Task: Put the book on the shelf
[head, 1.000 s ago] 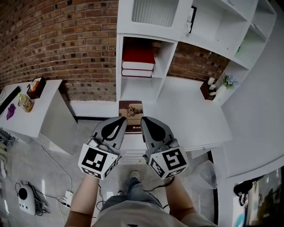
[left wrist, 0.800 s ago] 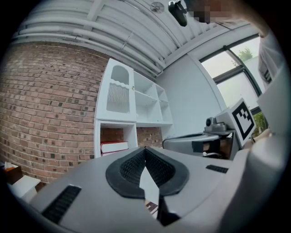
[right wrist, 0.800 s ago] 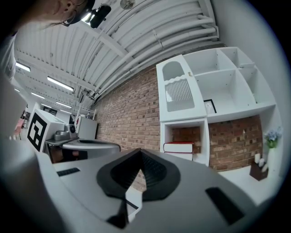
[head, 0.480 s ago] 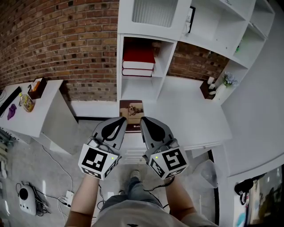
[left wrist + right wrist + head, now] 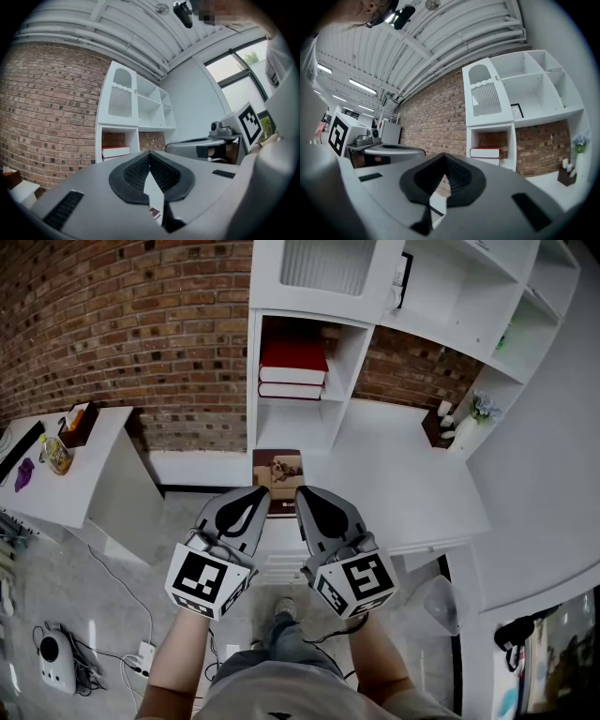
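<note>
A brown book (image 5: 277, 472) with a picture on its cover lies flat on the white desk (image 5: 394, 484), at its front left edge, below the shelf compartment (image 5: 292, 418). Two red books (image 5: 292, 367) are stacked inside that compartment, and they show again as red books (image 5: 116, 151) in the left gripper view and red books (image 5: 485, 152) in the right gripper view. My left gripper (image 5: 259, 493) and right gripper (image 5: 302, 493) hover side by side just in front of the brown book, both shut and holding nothing. A sliver of the brown book (image 5: 153, 213) shows below the left jaws.
A white shelf unit (image 5: 441, 296) rises over the desk before a brick wall (image 5: 122, 324). A small vase with flowers (image 5: 473, 423) and a dark box (image 5: 435, 430) stand at the desk's back right. A side table (image 5: 56, 474) with small items sits at left. Cables and a device (image 5: 56, 652) lie on the floor.
</note>
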`<act>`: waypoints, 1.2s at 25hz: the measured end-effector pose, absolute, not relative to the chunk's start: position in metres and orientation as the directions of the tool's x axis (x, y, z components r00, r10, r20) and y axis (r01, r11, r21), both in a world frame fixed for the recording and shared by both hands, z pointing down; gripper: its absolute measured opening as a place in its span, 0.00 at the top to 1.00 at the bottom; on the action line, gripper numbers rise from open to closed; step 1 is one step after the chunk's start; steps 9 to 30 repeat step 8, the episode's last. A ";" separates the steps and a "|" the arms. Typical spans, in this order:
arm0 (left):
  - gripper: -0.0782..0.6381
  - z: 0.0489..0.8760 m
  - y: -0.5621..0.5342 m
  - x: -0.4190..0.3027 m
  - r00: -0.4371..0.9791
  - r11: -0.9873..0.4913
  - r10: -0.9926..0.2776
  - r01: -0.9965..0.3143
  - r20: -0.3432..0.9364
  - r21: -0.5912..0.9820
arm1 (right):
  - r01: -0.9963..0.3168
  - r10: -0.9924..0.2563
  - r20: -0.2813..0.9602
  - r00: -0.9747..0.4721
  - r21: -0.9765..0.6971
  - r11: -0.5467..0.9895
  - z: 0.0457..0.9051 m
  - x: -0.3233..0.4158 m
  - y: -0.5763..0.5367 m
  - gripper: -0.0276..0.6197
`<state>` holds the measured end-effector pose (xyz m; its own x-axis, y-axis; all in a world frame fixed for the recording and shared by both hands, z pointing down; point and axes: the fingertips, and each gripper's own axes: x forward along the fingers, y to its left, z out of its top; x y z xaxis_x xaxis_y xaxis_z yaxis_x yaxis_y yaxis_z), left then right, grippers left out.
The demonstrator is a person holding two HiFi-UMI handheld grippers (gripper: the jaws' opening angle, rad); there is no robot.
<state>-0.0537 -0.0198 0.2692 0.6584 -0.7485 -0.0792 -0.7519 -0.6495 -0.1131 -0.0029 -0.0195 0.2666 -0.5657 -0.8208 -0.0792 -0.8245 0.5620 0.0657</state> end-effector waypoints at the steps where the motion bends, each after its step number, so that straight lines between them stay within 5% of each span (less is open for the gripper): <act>1: 0.87 0.269 -0.019 -0.054 0.659 -0.650 -0.748 -0.752 -0.079 -0.112 | -0.824 -0.820 -0.078 -0.566 0.066 0.563 0.267 -0.003 -0.019 0.95; 30: 0.87 0.272 -0.016 -0.053 0.661 -0.652 -0.747 -0.750 -0.076 -0.111 | -0.824 -0.820 -0.076 -0.567 0.064 0.563 0.269 -0.004 -0.015 0.95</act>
